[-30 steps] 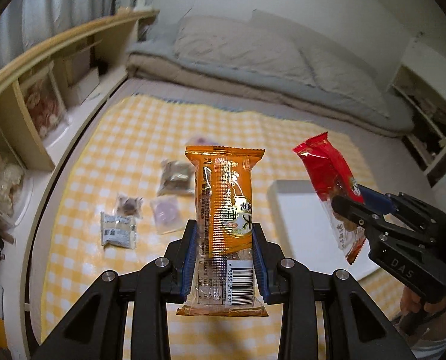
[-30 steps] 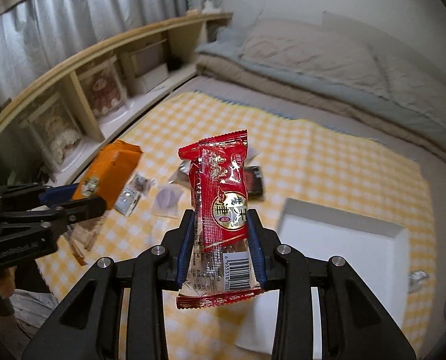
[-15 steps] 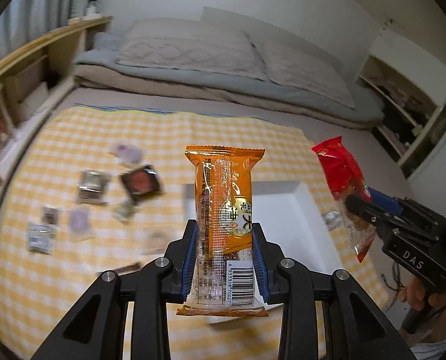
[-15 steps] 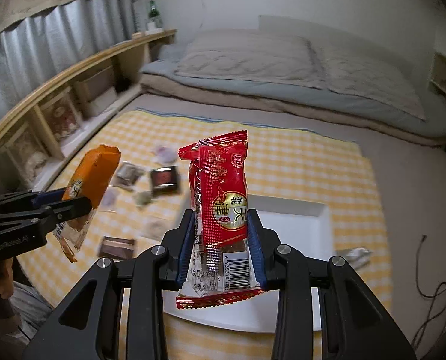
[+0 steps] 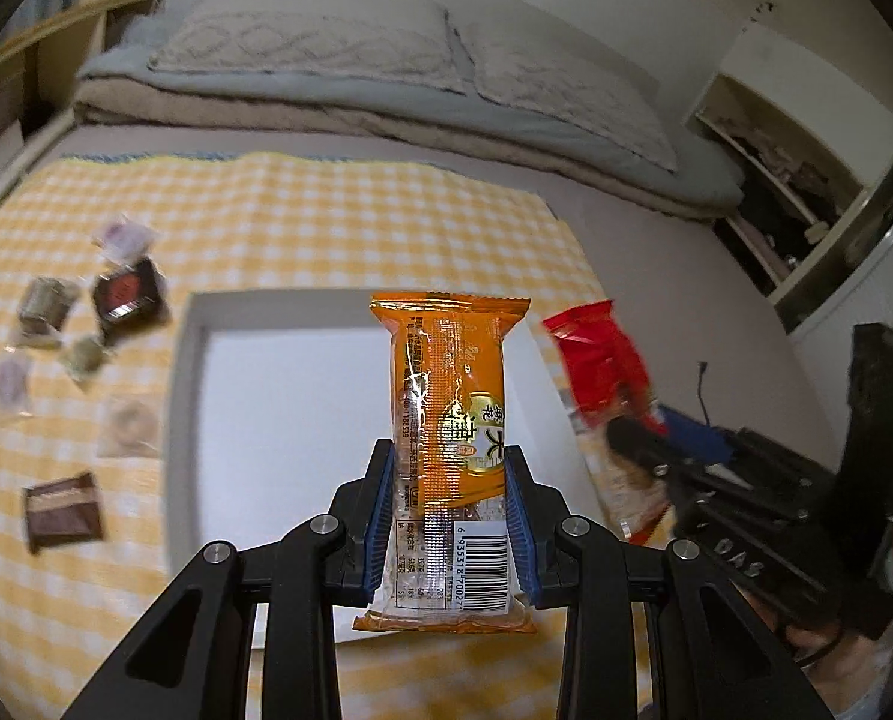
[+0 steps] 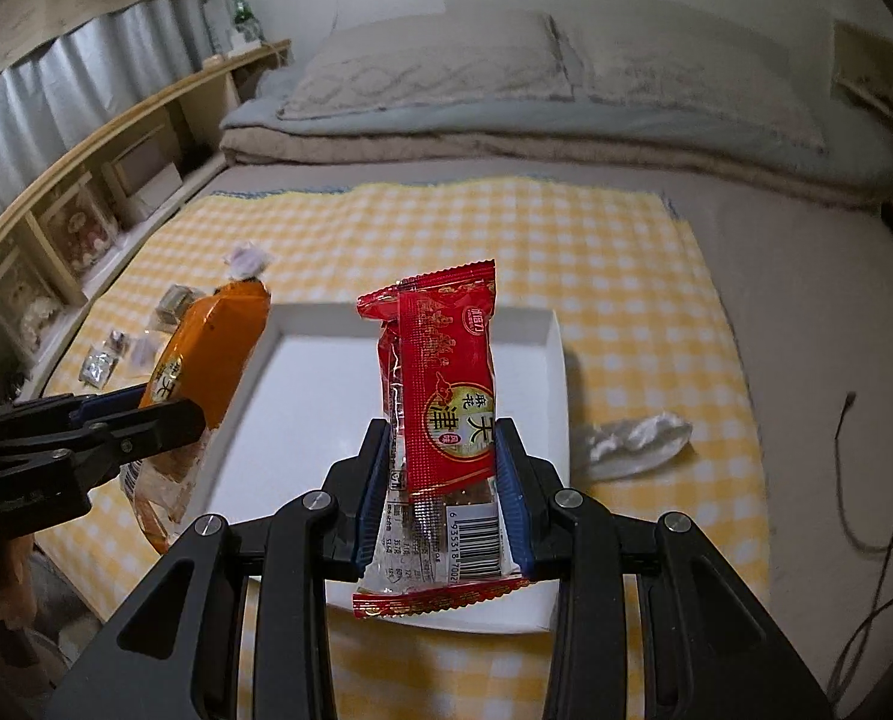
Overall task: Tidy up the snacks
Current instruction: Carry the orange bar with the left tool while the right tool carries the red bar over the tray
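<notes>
Orange packet [image 5: 450, 420] clamped upright in left fingers [image 5: 380, 516]; red packet [image 6: 440, 396] in right fingers [image 6: 509, 498].

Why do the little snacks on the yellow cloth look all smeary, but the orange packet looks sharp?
In the left wrist view the small snacks are smeared by motion blur, while the orange packet, clamped in the left gripper, stays crisp with glare streaks on its wrapper. In the right wrist view the red packet is sharp too, and the lens bends the shelf into a curve.
</notes>
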{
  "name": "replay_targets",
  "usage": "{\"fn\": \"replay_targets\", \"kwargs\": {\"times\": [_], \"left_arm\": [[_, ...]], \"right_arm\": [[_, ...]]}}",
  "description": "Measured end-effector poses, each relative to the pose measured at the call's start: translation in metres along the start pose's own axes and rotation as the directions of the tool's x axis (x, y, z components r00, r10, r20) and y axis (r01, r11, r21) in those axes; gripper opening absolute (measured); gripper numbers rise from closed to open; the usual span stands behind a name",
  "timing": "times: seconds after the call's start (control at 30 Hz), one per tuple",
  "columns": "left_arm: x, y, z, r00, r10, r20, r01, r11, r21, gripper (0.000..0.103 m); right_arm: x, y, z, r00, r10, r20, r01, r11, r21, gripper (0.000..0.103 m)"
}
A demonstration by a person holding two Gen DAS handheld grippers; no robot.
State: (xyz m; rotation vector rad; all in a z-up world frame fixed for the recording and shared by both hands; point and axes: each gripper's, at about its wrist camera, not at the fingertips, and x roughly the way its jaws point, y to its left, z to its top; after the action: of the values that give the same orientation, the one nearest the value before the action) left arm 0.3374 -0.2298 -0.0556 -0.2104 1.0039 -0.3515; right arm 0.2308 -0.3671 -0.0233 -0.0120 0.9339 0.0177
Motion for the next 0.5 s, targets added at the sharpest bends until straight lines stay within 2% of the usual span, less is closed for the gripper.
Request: {"fn": "replay_targets", "kwargs": {"times": [0.27, 0.5], "left_arm": [[0.098, 0.021, 0.003, 0.991, -0.074, -0.115, 0.069, 0.996, -0.054, 0.033], [0.16, 0.038, 0.012, 0.976, -0.111, -0.186, 0.089, 0.988, -0.124, 0.033]], "right_arm": [[0.039, -0.026, -0.019, 0.995, -0.009, -0.099, 0.014, 0.999, 0.045, 0.035], [0.062, -0.033, -0.029, 0.984, 0.005, -0.175, 0.006, 0.998, 0.066, 0.035]]}}
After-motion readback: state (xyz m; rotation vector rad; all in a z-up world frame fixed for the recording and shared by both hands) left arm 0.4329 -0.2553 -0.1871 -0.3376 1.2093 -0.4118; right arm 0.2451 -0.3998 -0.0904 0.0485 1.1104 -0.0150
